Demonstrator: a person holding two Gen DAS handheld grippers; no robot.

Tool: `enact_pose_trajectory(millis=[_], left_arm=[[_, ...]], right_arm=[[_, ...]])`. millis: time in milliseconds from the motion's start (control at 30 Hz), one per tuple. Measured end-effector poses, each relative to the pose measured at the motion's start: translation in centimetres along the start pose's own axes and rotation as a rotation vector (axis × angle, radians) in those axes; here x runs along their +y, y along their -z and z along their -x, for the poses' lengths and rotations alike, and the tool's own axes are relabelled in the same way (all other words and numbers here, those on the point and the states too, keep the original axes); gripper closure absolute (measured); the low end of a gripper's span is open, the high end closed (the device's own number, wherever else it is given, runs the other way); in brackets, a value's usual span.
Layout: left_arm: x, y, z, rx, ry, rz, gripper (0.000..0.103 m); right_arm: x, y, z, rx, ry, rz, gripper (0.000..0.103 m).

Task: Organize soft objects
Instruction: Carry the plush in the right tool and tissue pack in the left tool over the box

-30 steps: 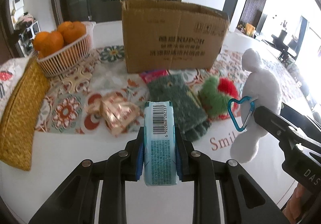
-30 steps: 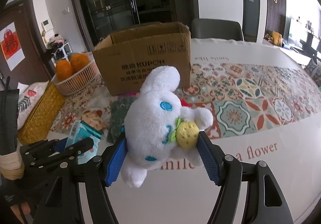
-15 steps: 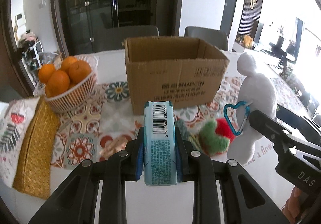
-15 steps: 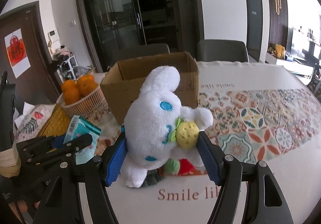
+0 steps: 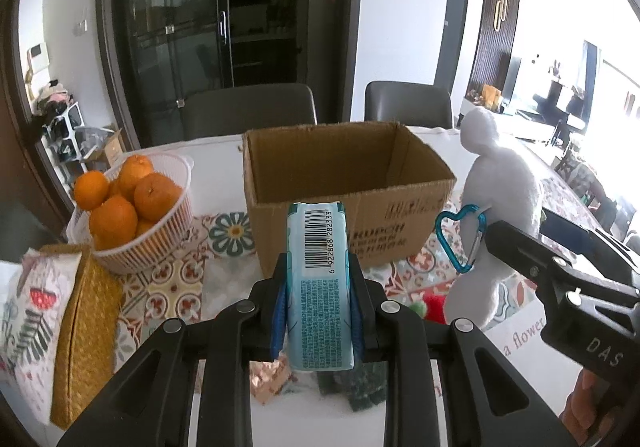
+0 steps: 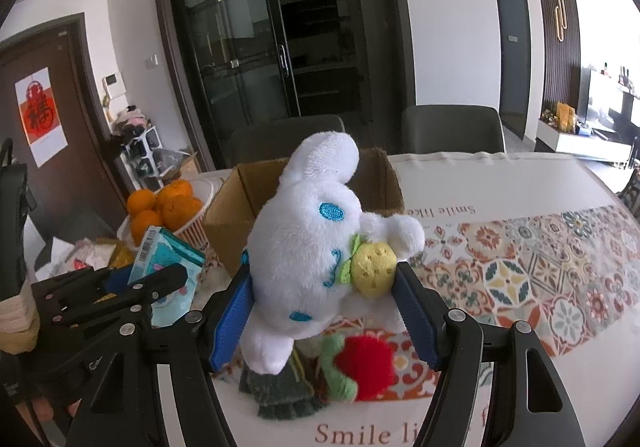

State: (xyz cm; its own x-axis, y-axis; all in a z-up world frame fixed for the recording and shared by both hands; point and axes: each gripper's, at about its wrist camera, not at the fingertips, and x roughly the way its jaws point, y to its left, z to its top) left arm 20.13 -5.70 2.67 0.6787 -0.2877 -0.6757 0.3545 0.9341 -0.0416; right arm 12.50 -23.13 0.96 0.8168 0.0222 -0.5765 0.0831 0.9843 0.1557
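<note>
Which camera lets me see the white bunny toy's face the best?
The right wrist view. There the white plush toy fills the middle, showing its blue eye and the yellow fruit it hugs, clamped in the right tool. The left wrist view shows only its plain white back and the blue heart clip.

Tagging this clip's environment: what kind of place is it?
Most likely a home dining area. Padded chairs stand behind a table with a patterned cloth, a basket of oranges sits on it, and a glass-door cabinet lines the wall.
</note>
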Motion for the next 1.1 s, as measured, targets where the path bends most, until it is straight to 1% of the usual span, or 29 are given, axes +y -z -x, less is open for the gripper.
enact_pose_trajectory(millis=[167, 333, 533, 733, 867, 1000, 1100], left_arm=[[0.0, -2.0, -0.5, -0.008, -0.007, -0.021, 0.077], [0.1, -4.2, -1.2, -0.012, -0.019, -0.047, 0.077], [0.4, -6.9, -2.4, 0.0, -0.016, -0.065, 0.077], [0.7, -9.2, -4.2, 0.041, -0.003, -0.07, 0.077], [1.1, -10.4, -5.9, 0.081, 0.005, -0.048, 0.077], [1.4, -11.4, -7.6, 0.112, -0.01, -0.039, 0.077], [1.9, -12.0, -8.5, 0.127, -0.015, -0.016, 0.077]], right_arm=[[-0.6, -2.7, -1.0, 0.011, -0.018, -0.007, 0.033], [-0.8, -5.0, -2.2, 0.023, -0.022, 0.013, 0.033], [-1.0, -7.7, -4.2, 0.063, -0.046, 0.025, 0.033], [-1.4, -10.1, -6.3, 0.098, -0.065, 0.025, 0.033], [-1.8, -11.3, -8.4, 0.156, -0.087, -0.005, 0.033], [-1.7, -12.3, -10.4, 0.207, -0.097, -0.01, 0.033], [-2.0, -12.7, -11.5, 0.227, -0.095, -0.022, 0.033]])
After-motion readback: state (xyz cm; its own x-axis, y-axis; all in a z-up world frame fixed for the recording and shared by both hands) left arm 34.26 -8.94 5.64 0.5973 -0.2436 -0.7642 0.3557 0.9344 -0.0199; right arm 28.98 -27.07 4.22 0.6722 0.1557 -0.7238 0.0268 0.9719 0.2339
